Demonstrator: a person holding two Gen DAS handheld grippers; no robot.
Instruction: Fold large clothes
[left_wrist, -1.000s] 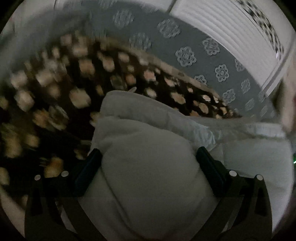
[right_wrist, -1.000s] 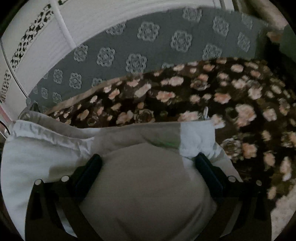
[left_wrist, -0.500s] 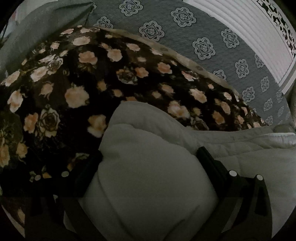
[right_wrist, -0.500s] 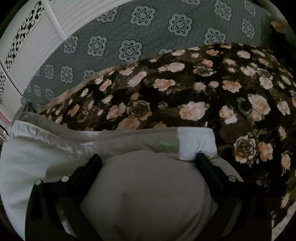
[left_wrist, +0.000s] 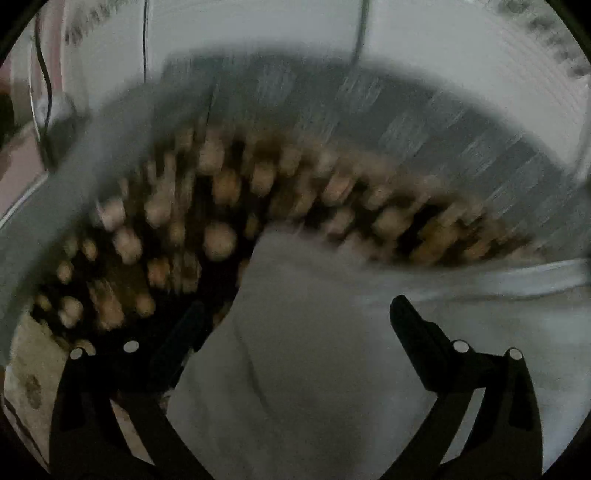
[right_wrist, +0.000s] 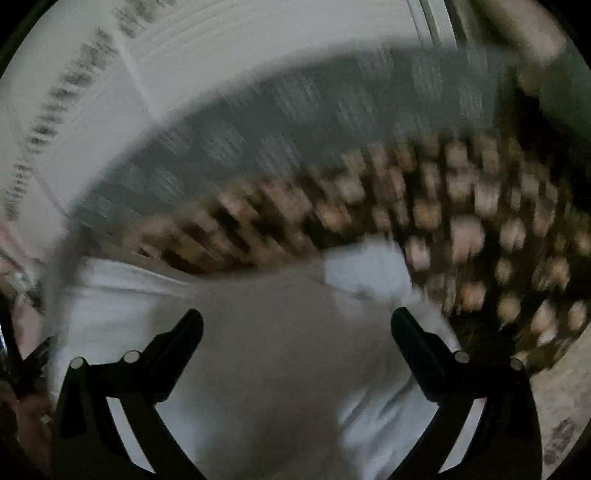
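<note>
While both views are smeared by motion blur, I can make out most of what is in front of my 2 tongs. Starting with my left gripper (left_wrist: 299, 314), its 2 dark fingers (left_wrist: 413, 325) stand wide apart, and a bulging mass of the pale grey garment (left_wrist: 295, 369) fills the gap between them; I cannot tell whether the fingertips actually press into the cloth or only flank it. Left of the garment and beyond it spreads the dark floral blanket (left_wrist: 166, 236), its peach blossoms streaked by the blur, and the garment lies on top of it. Behind the blanket rises a grey patterned backrest (left_wrist: 424, 122), and above that a white panelled wall (left_wrist: 258, 26). A thin dark cable (left_wrist: 44, 74) hangs at the far left edge. Moving to my right gripper (right_wrist: 297, 319), its fingers (right_wrist: 410, 328) are likewise spread wide with the same garment (right_wrist: 277, 350) heaped between them, and again I cannot tell if they bite. A lighter white cuff or hem (right_wrist: 365, 269) shows at the garment's far right corner, just beyond the right finger. To the right and beyond, the floral blanket (right_wrist: 461, 206) continues, with the grey backrest (right_wrist: 295, 110) behind and the white wall (right_wrist: 221, 37) above.
</note>
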